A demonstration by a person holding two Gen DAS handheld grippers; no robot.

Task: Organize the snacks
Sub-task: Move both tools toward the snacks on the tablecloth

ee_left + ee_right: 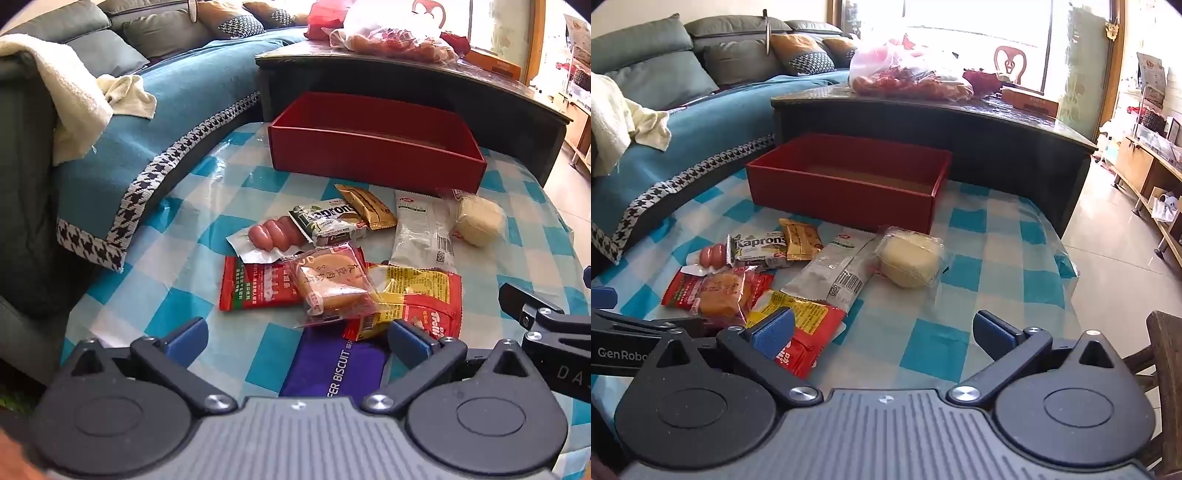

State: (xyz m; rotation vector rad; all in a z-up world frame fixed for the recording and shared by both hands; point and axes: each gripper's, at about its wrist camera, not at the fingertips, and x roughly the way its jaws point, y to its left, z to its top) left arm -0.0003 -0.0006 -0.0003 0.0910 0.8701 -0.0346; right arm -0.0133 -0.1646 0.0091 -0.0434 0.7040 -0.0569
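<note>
Several wrapped snacks lie on a blue-checked tablecloth (177, 273) in front of an empty red box (373, 147), which also shows in the right wrist view (846, 184). Among them are a purple biscuit pack (332, 365), a clear-wrapped cake (328, 288), a red-and-yellow Trolli bag (417, 295), sausages (273, 230), a Kaprons wafer (759, 248), a gold packet (799, 238), a white packet (836, 271) and a pale round pastry (910, 260). My left gripper (295, 341) is open just above the purple pack. My right gripper (882, 332) is open and empty, its left finger over the Trolli bag (801, 328).
A dark low table (960, 122) with plastic bags of food stands behind the box. A sofa with a blue cover (147, 110) runs along the left. A wooden chair (1163, 369) is at the right edge, with tiled floor (1108, 277) beyond.
</note>
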